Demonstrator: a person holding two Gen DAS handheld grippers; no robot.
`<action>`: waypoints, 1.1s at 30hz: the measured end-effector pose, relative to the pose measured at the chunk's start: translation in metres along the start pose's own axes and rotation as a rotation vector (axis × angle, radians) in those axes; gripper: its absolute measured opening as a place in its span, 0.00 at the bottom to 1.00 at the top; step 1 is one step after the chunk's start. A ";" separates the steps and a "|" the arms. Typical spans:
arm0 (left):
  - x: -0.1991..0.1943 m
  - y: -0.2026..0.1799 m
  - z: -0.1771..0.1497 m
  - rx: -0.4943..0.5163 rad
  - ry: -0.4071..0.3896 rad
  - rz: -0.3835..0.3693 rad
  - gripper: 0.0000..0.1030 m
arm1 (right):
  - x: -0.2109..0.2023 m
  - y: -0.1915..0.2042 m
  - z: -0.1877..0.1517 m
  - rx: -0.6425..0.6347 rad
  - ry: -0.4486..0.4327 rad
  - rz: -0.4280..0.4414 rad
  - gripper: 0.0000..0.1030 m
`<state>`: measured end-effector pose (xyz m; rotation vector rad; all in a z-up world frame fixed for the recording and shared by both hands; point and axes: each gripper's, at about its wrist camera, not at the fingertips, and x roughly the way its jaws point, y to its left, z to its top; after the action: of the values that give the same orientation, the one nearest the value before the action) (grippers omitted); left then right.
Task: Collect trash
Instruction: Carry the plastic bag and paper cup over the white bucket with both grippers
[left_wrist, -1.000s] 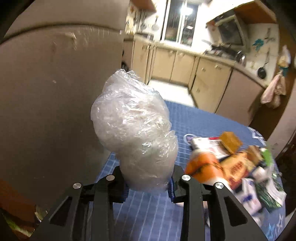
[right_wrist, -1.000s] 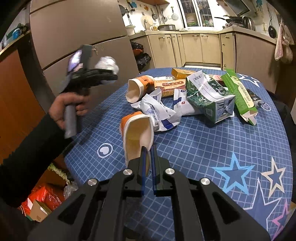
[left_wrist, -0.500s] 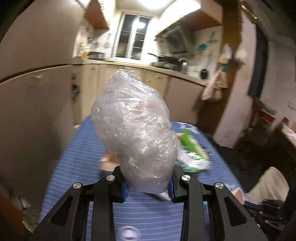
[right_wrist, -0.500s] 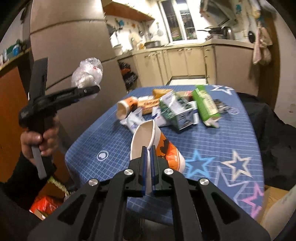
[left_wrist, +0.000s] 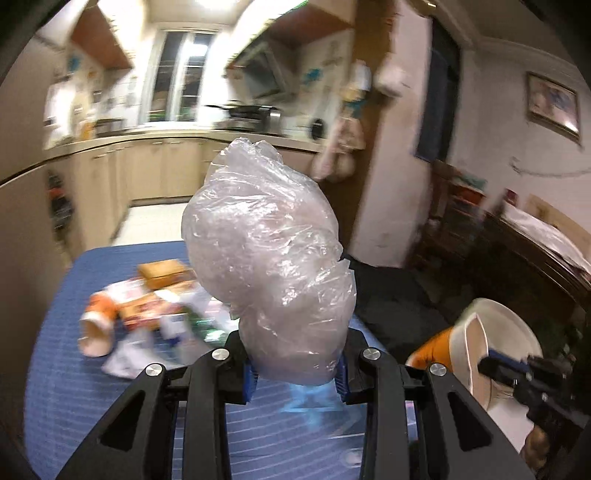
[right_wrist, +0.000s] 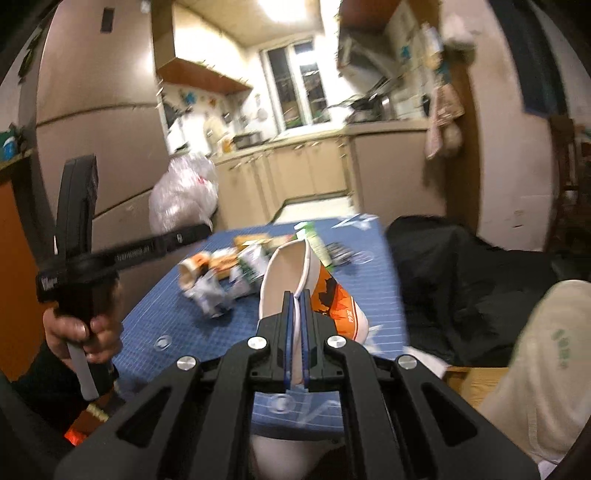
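From your left wrist, the left gripper (left_wrist: 295, 373) clamps a crumpled plastic bag (left_wrist: 269, 258) above the blue tabletop (left_wrist: 92, 406). From your right wrist, the right gripper (right_wrist: 294, 325) pinches a paper cup (right_wrist: 295, 280) by its rim, above the tabletop's near edge.

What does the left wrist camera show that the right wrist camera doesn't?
Only the left wrist view shows a framed picture on the wall. Only the right wrist view shows the person's hand gripping the left hand-held gripper's handle, and a green carton. Both show the blue table, the crumpled plastic bag in the left hand-held gripper, and the orange paper cup pinched by the right hand-held gripper.
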<state>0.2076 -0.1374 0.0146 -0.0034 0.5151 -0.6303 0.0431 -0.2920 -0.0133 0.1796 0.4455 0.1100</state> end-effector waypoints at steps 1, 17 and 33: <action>0.005 -0.013 0.001 0.016 0.005 -0.027 0.33 | -0.011 -0.009 0.001 0.008 -0.021 -0.030 0.02; 0.115 -0.264 0.002 0.287 0.156 -0.523 0.33 | -0.142 -0.142 0.007 0.034 -0.160 -0.547 0.02; 0.207 -0.376 -0.036 0.450 0.247 -0.566 0.33 | -0.120 -0.239 -0.024 0.109 -0.013 -0.701 0.02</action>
<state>0.1224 -0.5539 -0.0529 0.3686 0.6045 -1.3030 -0.0596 -0.5395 -0.0312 0.1224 0.4798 -0.6031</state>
